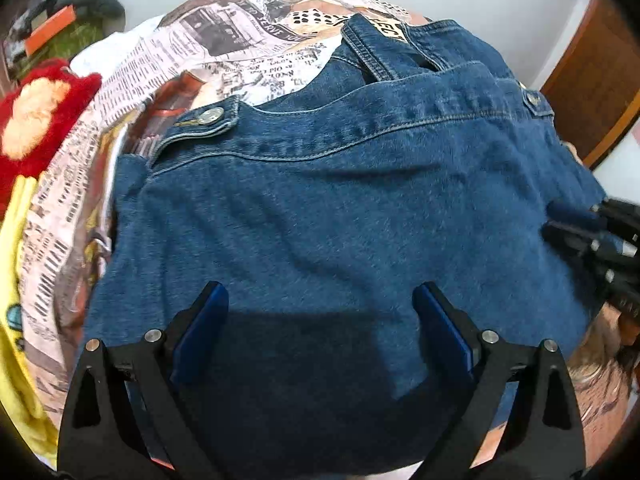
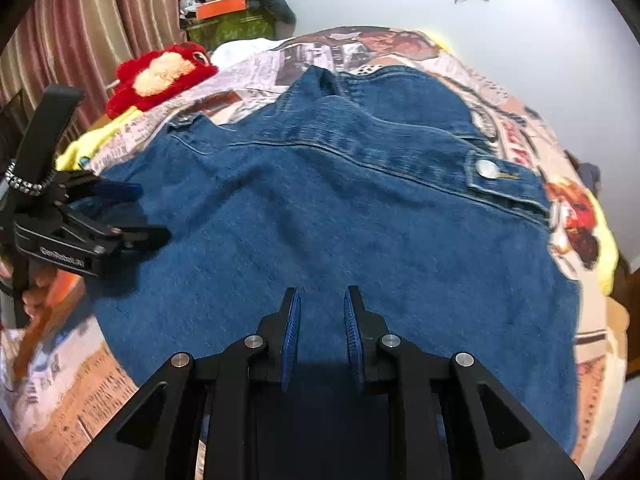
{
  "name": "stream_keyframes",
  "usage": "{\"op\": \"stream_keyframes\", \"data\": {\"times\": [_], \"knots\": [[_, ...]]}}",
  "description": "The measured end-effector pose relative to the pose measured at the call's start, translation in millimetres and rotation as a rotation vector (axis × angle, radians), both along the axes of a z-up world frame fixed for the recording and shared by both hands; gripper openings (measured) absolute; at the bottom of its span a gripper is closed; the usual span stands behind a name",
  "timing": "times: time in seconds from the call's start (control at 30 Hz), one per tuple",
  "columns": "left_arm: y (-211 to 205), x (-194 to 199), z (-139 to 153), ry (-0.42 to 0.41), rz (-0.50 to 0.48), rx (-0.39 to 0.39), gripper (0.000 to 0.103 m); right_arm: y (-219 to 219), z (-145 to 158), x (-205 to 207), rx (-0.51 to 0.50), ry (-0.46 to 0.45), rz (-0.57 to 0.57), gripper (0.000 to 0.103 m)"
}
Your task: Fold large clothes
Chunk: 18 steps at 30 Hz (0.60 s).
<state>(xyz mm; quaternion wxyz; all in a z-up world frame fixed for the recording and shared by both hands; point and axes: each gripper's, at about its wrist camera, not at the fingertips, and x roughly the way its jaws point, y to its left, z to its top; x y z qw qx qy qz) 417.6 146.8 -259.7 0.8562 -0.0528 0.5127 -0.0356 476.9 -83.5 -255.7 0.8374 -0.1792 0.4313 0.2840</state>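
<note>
A blue denim jacket (image 1: pixel 340 208) lies spread flat, back side up, on a bed with a newspaper-print cover (image 1: pixel 168 64). It also fills the right wrist view (image 2: pixel 340 208). My left gripper (image 1: pixel 320 300) is wide open just above the jacket's near hem, holding nothing. It shows from the side at the left of the right wrist view (image 2: pixel 140 212). My right gripper (image 2: pixel 320 304) hovers over the hem with its jaws narrowly apart, nothing between them. It shows at the right edge of the left wrist view (image 1: pixel 572 220).
A red plush toy (image 2: pixel 160 76) and a yellow cloth (image 1: pixel 16 280) lie on the bed's left side. A cluttered green box (image 2: pixel 228 24) stands behind the bed by striped curtains (image 2: pixel 80 40). A wooden door (image 1: pixel 596 80) is at the right.
</note>
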Motion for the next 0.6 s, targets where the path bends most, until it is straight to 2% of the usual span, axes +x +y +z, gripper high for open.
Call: {"op": "stream_keyframes", "data": {"times": [0.07,0.1,0.27,0.33,0.5,0.57,0.6], "knots": [[-2,-7,2,-0.010,-0.009,0.047,0.097,-1,-2,-4,-0.065,-0.049,-0.014,0.018],[0,-10,2,-0.013,-0.007,0.057,0.097,-4,-2,-6,-0.065,-0.054,-0.007,0.018],[19,-29,0,0.010,0.054,0.142,0.096,-25,4,-6,-0.065,-0.031,-0.044,0.018],[31,-37,-1,0.020,0.081,0.147,0.096,-35,4,-5,-0.073,-0.021,-0.067,0.018],[52,-57,0,0.030,0.151,0.169,0.096,-62,9,-5,-0.004,0.041,-0.103,0.018],[58,-64,1,0.025,0.176,0.178,0.096,-62,11,-8,-0.059,0.002,-0.137,0.018],[63,-70,2,0.021,0.184,0.150,0.096,-62,9,-10,-0.148,-0.050,-0.173,0.030]]}}
